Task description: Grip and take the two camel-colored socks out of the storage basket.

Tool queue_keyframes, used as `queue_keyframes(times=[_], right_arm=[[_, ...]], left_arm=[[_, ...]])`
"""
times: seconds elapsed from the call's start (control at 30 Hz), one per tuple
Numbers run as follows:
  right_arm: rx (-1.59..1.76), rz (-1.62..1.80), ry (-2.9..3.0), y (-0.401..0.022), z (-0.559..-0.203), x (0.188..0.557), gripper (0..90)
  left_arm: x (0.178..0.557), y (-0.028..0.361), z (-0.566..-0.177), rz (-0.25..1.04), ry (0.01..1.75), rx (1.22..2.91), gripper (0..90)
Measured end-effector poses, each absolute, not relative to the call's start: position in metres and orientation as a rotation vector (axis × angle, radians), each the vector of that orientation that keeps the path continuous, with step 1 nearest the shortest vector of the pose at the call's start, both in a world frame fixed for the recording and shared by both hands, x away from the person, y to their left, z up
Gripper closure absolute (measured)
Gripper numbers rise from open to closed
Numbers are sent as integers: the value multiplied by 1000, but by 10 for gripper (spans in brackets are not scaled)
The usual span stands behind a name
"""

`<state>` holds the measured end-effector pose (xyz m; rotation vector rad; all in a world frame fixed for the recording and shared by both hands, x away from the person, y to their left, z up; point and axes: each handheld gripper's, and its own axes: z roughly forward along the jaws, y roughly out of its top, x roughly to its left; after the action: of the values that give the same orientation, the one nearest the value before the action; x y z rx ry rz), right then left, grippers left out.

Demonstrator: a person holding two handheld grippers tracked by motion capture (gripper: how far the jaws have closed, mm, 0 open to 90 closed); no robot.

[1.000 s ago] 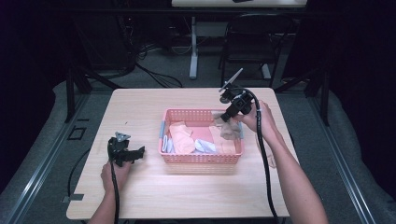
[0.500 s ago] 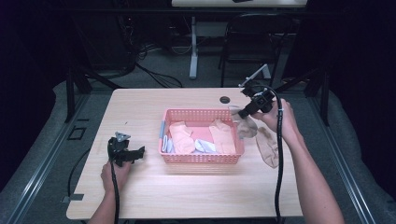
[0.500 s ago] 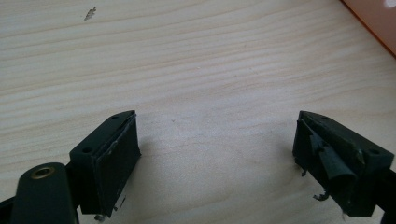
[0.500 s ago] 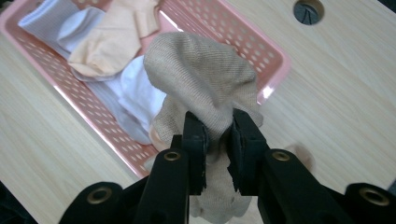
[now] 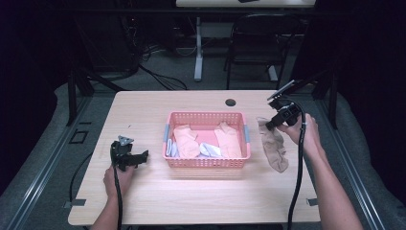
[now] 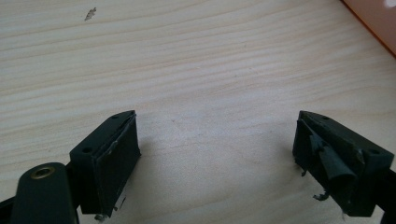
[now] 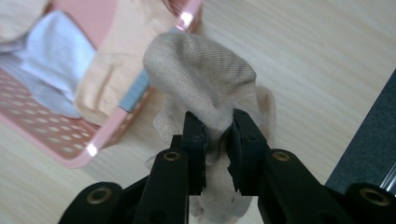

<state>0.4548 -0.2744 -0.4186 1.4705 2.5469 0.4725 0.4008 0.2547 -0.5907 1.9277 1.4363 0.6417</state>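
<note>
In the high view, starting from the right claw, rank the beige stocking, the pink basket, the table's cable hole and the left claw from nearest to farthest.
1. Beige stocking: pinched in the right claw, hanging beside the basket.
2. Cable hole and pink basket: too close to call.
3. Left claw: far across, on the table's left.

text: none legible | labels: none | brands: none | numbers: none
</note>
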Motion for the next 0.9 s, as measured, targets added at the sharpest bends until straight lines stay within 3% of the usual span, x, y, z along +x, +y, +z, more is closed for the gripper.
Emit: queue_keyframes(times=[0.47, 0.63, 0.9], right_arm=[[1666, 339, 2548, -295, -494, 467, 735], [1684, 342, 2537, -297, -498, 466, 563], [1660, 420, 2505, -306, -481, 448, 206]], left_arm=[[401, 255, -591, 639, 1438, 1927, 142], [401, 255, -591, 640, 1438, 1927, 142], [401, 255, -591, 639, 1438, 1927, 142]])
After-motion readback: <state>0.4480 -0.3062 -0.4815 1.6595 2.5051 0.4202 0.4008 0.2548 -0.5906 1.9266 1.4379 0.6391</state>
